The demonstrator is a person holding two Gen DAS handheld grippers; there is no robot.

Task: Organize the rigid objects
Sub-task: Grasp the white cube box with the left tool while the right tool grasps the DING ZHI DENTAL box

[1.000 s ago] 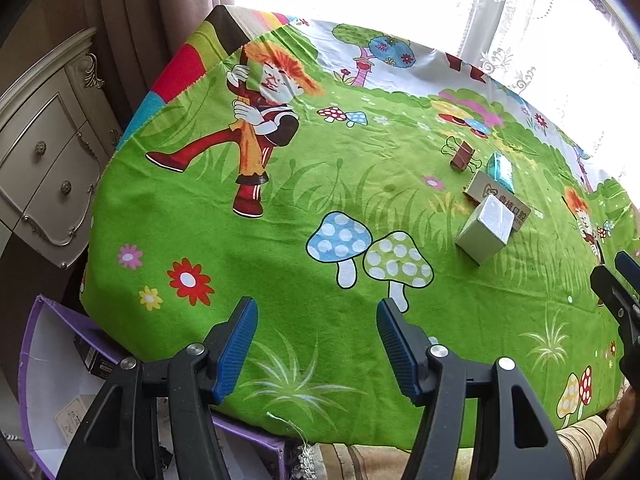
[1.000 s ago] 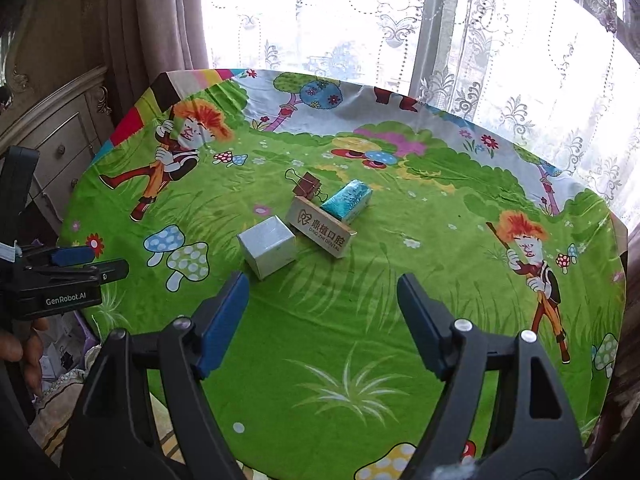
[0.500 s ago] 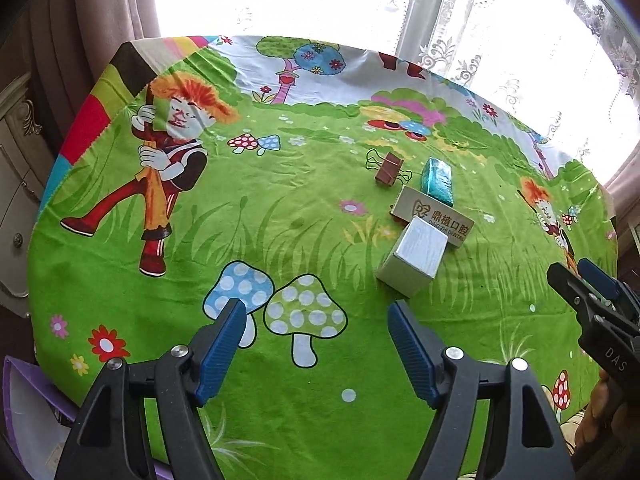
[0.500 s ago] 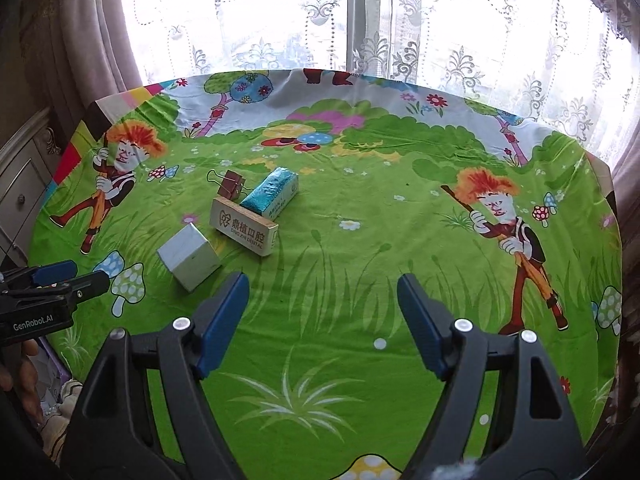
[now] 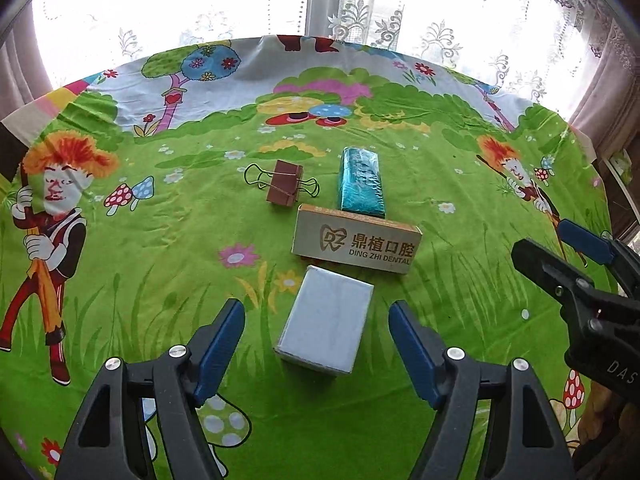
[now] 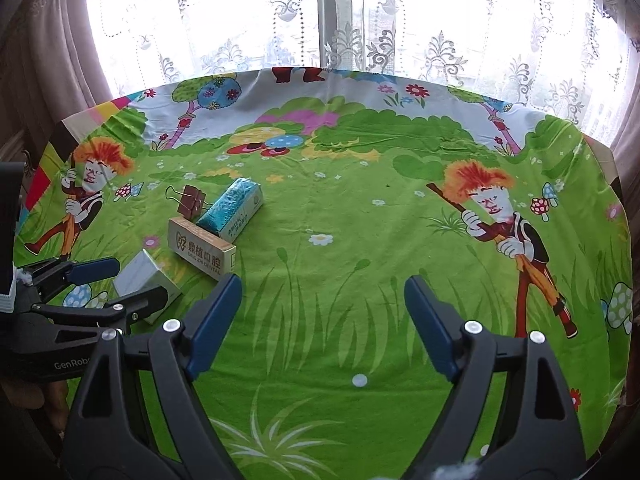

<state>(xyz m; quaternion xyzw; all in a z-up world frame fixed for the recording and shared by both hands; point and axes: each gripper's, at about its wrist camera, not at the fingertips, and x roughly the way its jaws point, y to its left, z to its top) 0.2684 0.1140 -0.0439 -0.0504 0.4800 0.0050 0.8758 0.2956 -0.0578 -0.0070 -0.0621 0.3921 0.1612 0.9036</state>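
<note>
A white box (image 5: pixel 326 322) lies on the green cartoon tablecloth (image 5: pixel 160 248), between the spread fingers of my open left gripper (image 5: pixel 316 324), untouched. Behind it stand a tan "Ding Zhi Dental" box (image 5: pixel 356 240), a teal packet (image 5: pixel 360 182) and a brown binder clip (image 5: pixel 285 188). In the right wrist view the same white box (image 6: pixel 140 276), tan box (image 6: pixel 202 252), teal packet (image 6: pixel 232 210) and clip (image 6: pixel 192 202) sit at the left. My right gripper (image 6: pixel 322 304) is open and empty over bare cloth; it shows at the right of the left wrist view (image 5: pixel 560 256).
The round table ends at lace curtains and a bright window (image 6: pixel 320 20) behind. Brown drapes (image 6: pixel 48 60) hang at the left. The left gripper (image 6: pixel 108 284) shows at the left of the right wrist view, around the white box.
My left gripper has swung right and forward, so the white box now lies between its fingers. My right gripper has turned right and moved closer to the table.
</note>
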